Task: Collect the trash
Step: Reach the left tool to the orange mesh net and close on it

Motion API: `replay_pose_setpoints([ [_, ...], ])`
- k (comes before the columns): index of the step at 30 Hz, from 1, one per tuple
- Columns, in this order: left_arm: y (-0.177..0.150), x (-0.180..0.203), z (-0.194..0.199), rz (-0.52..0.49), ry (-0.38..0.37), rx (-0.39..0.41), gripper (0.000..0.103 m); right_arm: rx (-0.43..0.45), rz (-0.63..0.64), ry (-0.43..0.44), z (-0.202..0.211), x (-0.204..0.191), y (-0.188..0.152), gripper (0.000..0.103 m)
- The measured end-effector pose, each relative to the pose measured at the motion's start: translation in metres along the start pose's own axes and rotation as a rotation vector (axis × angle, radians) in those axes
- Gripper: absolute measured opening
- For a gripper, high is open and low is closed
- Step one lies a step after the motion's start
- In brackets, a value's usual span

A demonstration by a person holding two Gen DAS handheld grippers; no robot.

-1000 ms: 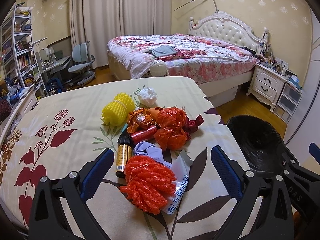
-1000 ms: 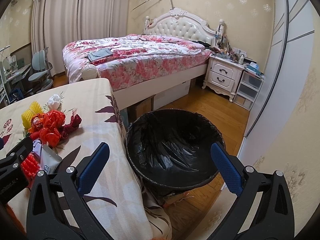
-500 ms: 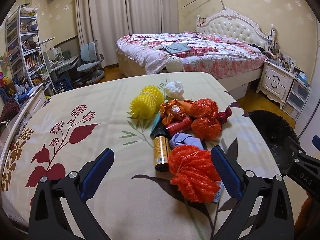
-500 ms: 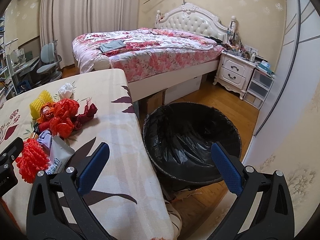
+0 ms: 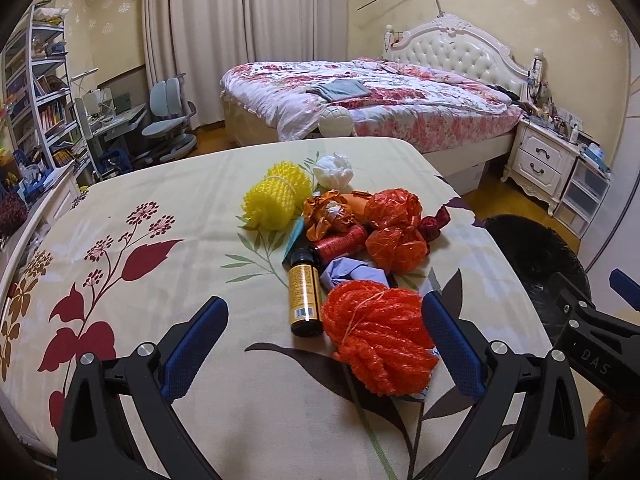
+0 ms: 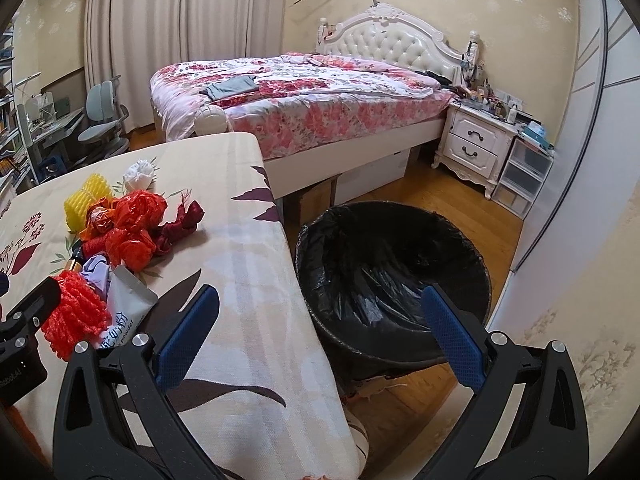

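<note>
Now that I have swung the left gripper [image 5: 324, 344] leftward across the tablecloth over the last second, the orange foam net [image 5: 378, 336], which sat centred between its fingers, lies against the inner face of the right-hand finger, with the brown bottle [image 5: 305, 298] just beside the net and nearer the middle of the gap. Both blue fingers are spread wide and hold nothing. I read that as a re-aim: either I am lining up on the bottle, or I must shift back before closing. Beyond the net the rest of the pile is untouched: a pale blue wrapper [image 5: 352, 272], two red plastic bags [image 5: 394, 226], a yellow foam net [image 5: 278, 198] and a white wad [image 5: 333, 170] farthest off. My right gripper [image 6: 320, 330], likewise spread and empty, has drifted little and hangs above the table edge, with the black-lined bin [image 6: 394, 276] standing right of the net, off the table, empty. No item collected yet.
</note>
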State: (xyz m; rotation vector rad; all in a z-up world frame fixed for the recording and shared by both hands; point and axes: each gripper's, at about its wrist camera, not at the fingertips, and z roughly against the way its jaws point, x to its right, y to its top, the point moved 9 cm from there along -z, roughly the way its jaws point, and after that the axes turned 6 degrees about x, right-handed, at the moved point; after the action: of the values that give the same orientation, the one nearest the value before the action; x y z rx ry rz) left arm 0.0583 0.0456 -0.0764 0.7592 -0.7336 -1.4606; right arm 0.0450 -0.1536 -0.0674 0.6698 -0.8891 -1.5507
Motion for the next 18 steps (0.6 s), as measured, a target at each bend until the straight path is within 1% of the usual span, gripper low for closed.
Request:
replay_pose_setpoints([
  [6, -0.008, 0.010, -0.012, -0.018, -0.004, -0.032, 0.097, -0.010, -0.010, 0.008, -0.001, 0.004, -0.002, 0.099],
  [10, -0.009, 0.016, -0.012, -0.023, -0.027, -0.040, 0.096, -0.017, -0.018, 0.014, -0.002, 0.006, -0.005, 0.099],
  [16, -0.013, 0.027, -0.011, -0.043, -0.071, -0.053, 0.081, -0.020, -0.024, 0.021, -0.003, 0.006, -0.006, 0.099],
  [18, -0.016, 0.031, -0.013, -0.049, -0.092, -0.065, 0.067, -0.020, -0.025, 0.022, -0.003, 0.005, -0.006, 0.099],
])
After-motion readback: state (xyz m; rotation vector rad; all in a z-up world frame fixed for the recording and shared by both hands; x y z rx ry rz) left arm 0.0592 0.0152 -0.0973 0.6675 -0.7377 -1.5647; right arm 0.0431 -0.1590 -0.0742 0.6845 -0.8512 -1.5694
